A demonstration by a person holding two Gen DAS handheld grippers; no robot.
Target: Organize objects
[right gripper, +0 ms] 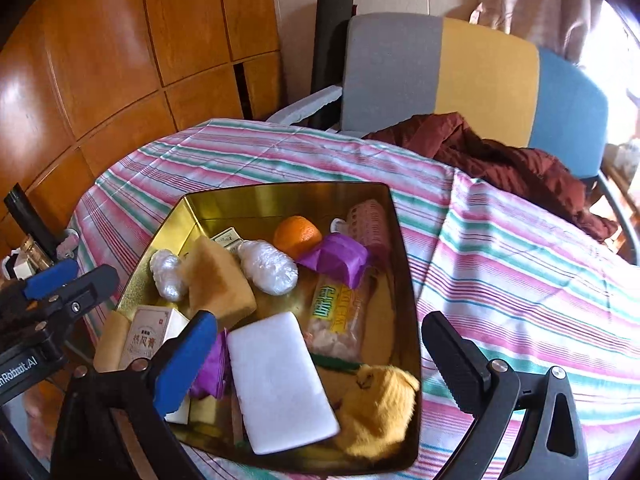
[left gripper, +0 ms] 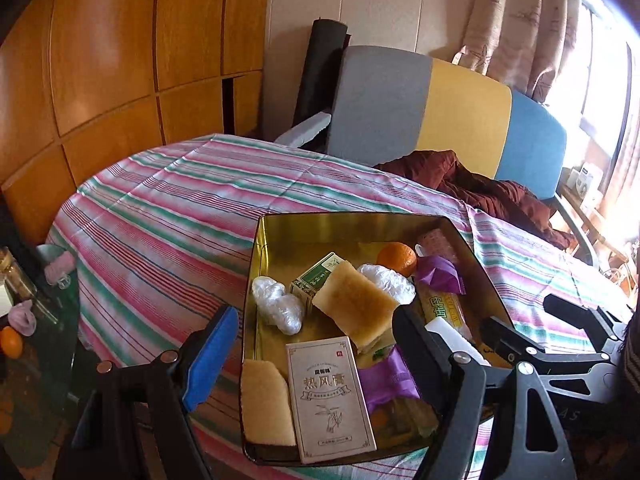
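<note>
A gold tin tray point(left gripper: 256, 280) point(right gripper: 404, 280) sits on the striped tablecloth, filled with several items. Among them are an orange point(left gripper: 396, 258) point(right gripper: 298, 236), a tan sponge point(left gripper: 356, 304) point(right gripper: 218, 280), a beige printed box point(left gripper: 328, 396) point(right gripper: 146, 338), purple wrappers point(right gripper: 334, 258) and a yellow plush point(right gripper: 376, 412). A white foam block point(right gripper: 280, 380) lies in the tray's near part. My right gripper point(right gripper: 320, 360) hovers open above that block, with its pads clear of it. Over the tray's left side my left gripper point(left gripper: 316, 352) is open and holds nothing.
The striped cloth point(right gripper: 500, 280) covers a round table. A chair point(left gripper: 460, 120) with a grey, yellow and blue back stands behind it, with a dark red jacket point(right gripper: 500, 160) draped there. Wooden cabinets point(left gripper: 120, 60) line the left. A low glass table point(left gripper: 24, 320) holds an orange and a jar.
</note>
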